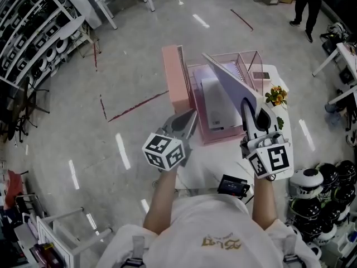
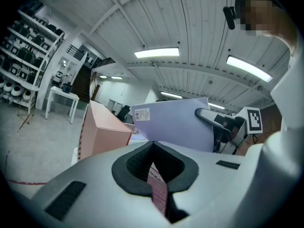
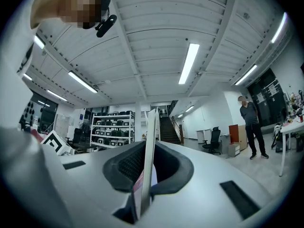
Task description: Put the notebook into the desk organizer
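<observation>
The pink desk organizer point(image 1: 196, 128) stands on a white table, with a tall pink box section point(image 1: 174, 78) at its left. My left gripper point(image 1: 188, 121) is shut on a thin pink mesh wall point(image 2: 156, 186) at the organizer's near left edge. A lavender spiral notebook point(image 1: 231, 85) hangs tilted over the organizer's right half, and my right gripper point(image 1: 252, 115) is shut on its near edge. In the right gripper view the notebook point(image 3: 149, 156) stands edge-on between the pads. The left gripper view shows the notebook's cover point(image 2: 175, 122) with the right gripper point(image 2: 216, 120) clamped on it.
A white flat item point(image 1: 216, 109) lies inside the organizer, and a clear pink compartment point(image 1: 252, 65) sits at its back right. Yellow flowers point(image 1: 276, 95) stand at the table's right. A black device point(image 1: 233, 186) lies near me. Helmets point(image 1: 329, 191) are stacked at the right.
</observation>
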A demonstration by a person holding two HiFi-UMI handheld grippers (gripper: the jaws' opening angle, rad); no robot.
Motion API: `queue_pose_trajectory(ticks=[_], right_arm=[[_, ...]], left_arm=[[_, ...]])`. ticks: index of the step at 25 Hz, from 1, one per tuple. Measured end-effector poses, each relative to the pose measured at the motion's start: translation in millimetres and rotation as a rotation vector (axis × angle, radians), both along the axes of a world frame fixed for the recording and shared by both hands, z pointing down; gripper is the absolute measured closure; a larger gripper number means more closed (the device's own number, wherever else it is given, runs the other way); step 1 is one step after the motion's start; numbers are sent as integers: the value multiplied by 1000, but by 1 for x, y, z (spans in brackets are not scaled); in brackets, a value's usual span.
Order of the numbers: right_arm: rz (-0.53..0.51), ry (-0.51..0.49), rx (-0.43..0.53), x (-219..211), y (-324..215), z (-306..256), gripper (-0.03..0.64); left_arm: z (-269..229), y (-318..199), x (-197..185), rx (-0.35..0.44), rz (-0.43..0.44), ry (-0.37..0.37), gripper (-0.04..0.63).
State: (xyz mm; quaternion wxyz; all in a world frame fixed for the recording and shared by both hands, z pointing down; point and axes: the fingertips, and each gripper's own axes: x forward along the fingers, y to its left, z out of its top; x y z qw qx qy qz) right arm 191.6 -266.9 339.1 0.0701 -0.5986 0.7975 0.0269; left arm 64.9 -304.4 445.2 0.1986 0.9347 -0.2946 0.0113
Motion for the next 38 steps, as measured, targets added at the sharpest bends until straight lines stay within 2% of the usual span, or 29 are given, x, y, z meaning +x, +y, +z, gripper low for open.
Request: queue_pose_trajectory(ticks=[5, 9, 16, 22, 24, 26, 29, 33, 38], right_arm=[[-36, 81, -35, -10, -15, 18, 574], [-85, 87, -85, -17, -27, 30, 574], [-177, 312, -153, -48, -33, 55, 572], [-248, 398, -269, -67, -38, 88, 560], [-299, 422, -326, -75, -36, 103, 530], [-342, 455, -388, -83, -34, 118, 466], [-349, 506, -435, -89, -30, 130, 414], [-339, 548, -469, -92, -26, 137, 379], [-392, 588, -552, -97, -16, 149, 302]], left_arm=[[6, -2, 1, -12, -8, -7, 580], [7, -6, -1, -19, -20, -7, 580], [10, -7, -4, -27, -28, -7, 580], [12, -7, -7, -31, -35, -8, 580], [13, -7, -9, -31, -38, -10, 580], [14, -6, -12, -32, -42, -11, 580], [12, -5, -20, -34, -49, -3, 580], [14, -1, -27, -42, -47, 6, 580], [17, 3, -23, -58, -13, 14, 580]])
